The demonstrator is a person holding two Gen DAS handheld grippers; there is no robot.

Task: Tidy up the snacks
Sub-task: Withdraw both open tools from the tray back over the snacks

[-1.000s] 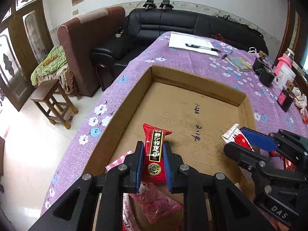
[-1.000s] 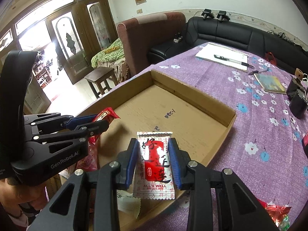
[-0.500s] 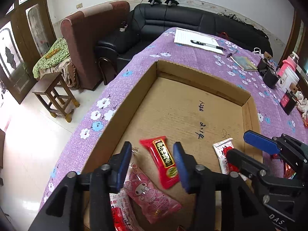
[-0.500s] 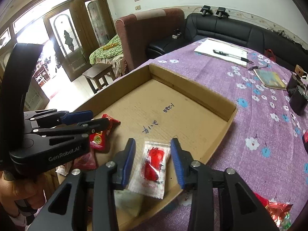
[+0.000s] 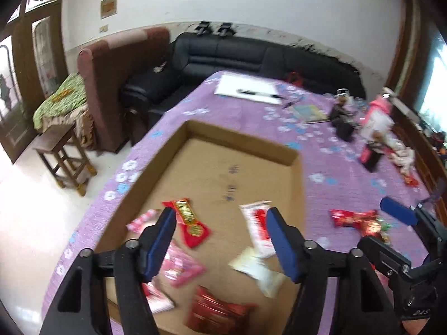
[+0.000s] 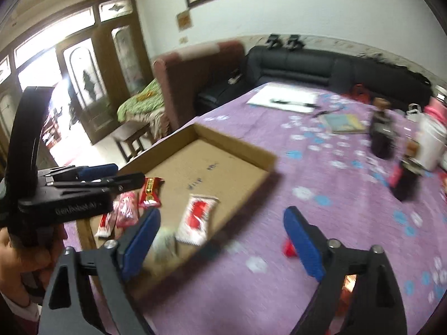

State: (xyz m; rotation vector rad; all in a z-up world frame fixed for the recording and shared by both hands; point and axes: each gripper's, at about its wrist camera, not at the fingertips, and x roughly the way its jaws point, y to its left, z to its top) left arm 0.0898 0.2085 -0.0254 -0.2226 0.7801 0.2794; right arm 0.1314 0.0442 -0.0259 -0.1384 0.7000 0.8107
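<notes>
left gripper [image 5: 220, 240]: fingers opening, empty.
right gripper [image 6: 222, 240]: fingers opening, empty.
next: red packet [image 5: 353, 218], 3 o'clock of box [image 5: 240, 136]; grip mid-body.

- Daylight floods in through the glass doors [image 6: 56, 89] on my left, blown out white.
- Both my views smear with motion blur.
- Fisheye bends the edges, with dark corners.
</notes>
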